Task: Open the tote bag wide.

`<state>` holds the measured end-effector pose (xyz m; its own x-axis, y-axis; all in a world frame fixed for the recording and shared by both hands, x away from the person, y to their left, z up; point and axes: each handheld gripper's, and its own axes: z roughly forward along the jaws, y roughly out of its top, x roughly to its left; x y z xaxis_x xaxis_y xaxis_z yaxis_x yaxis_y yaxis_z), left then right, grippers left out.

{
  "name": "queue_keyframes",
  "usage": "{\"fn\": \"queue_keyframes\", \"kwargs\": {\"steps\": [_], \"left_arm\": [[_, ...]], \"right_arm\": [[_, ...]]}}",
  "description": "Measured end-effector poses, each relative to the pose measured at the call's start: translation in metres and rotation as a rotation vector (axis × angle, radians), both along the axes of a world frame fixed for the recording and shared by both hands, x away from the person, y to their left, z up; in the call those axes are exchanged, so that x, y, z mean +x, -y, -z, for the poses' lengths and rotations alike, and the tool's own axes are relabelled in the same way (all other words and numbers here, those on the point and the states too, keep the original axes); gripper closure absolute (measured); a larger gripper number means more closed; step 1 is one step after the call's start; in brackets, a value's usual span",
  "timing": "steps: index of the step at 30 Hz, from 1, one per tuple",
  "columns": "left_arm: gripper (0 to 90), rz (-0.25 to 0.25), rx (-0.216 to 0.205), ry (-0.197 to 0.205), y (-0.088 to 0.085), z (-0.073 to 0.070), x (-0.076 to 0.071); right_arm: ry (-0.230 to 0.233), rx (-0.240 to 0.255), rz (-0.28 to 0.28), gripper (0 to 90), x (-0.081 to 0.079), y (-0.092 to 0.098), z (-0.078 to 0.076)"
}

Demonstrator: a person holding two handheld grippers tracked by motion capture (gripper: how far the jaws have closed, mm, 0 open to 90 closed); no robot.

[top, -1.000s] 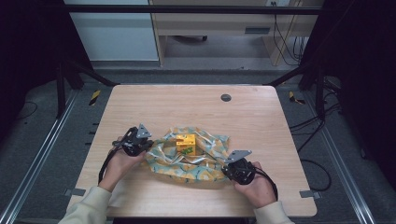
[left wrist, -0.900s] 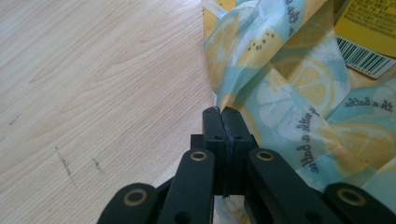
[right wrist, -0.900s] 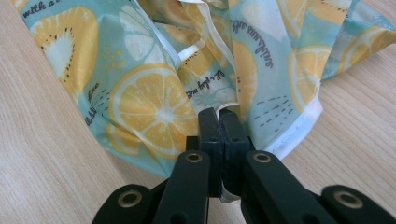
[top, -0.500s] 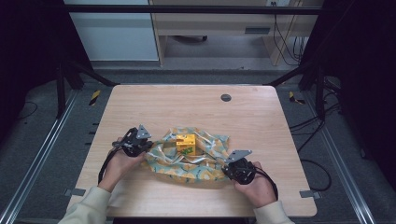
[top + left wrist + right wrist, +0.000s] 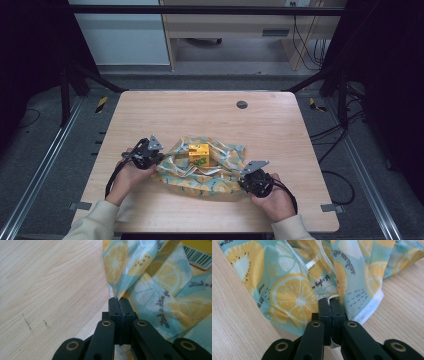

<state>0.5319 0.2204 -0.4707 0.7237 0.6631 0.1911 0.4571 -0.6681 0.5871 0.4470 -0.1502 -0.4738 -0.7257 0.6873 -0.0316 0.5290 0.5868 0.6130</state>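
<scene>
both hands reached in low; the left gripper (image 5: 148,154) and right gripper (image 5: 256,176) each pinched tight on an edge of the lemon-print cloth (image 5: 210,172), yellow box (image 5: 199,153) atop, on the wooden table (image 5: 200,112).

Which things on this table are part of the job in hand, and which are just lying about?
In use:
lemon-print cloth
yellow box sitting on the cloth
left gripper, shut on a cloth edge
right gripper, shut on a cloth edge

Lying about:
dark round disc at the far side of the table
</scene>
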Motion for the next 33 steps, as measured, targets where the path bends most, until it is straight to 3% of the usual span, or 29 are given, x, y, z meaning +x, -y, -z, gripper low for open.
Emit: {"fn": "queue_keyframes", "kwargs": {"steps": [33], "left_arm": [[90.0, 0.001, 0.008, -0.022, -0.0030, 0.0034, -0.0032]], "right_arm": [[-0.010, -0.021, 0.020, 90.0, 0.0073, 0.0033, 0.0044]]}}
